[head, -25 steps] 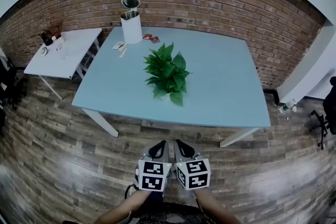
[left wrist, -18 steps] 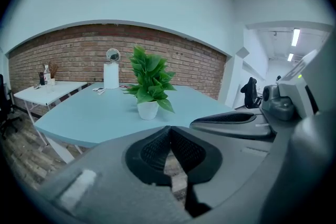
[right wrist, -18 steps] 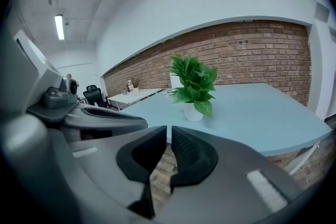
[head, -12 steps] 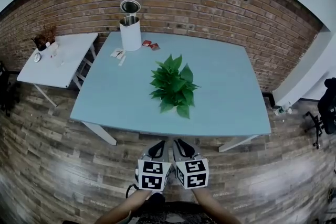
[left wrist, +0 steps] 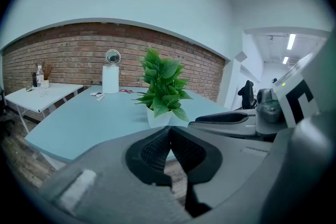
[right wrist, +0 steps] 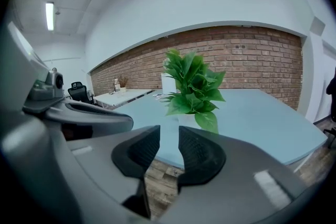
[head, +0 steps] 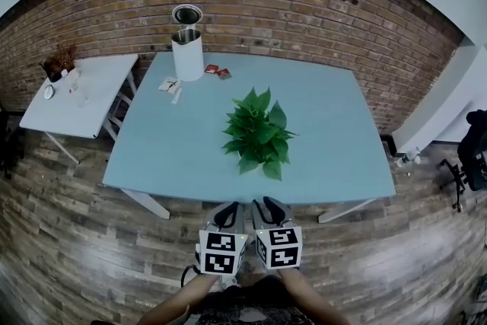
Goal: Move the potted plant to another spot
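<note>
The potted plant [head: 259, 135], leafy green in a small white pot [left wrist: 158, 117], stands near the front middle of the light blue table [head: 183, 156]. It also shows ahead in the right gripper view, potted plant [right wrist: 193, 87]. Both grippers hang side by side over the floor, short of the table's front edge. My left gripper [head: 228, 214] is shut with nothing in it, pads [left wrist: 185, 149] pressed together. My right gripper [head: 269, 208] is opening, a narrow empty gap between its pads [right wrist: 197, 152].
A white cylinder canister [head: 187, 49] with a round mirror [head: 186, 14] behind it stands at the table's far left, beside small packets [head: 217, 73] and papers [head: 170, 84]. A white side table [head: 76, 95] stands left. A brick wall [head: 304, 19] runs behind. A black chair [head: 475, 156] is at right.
Both grippers and my head have moved toward the table, so the plant sits closer and lower in view. The right gripper's jaws have parted slightly.
</note>
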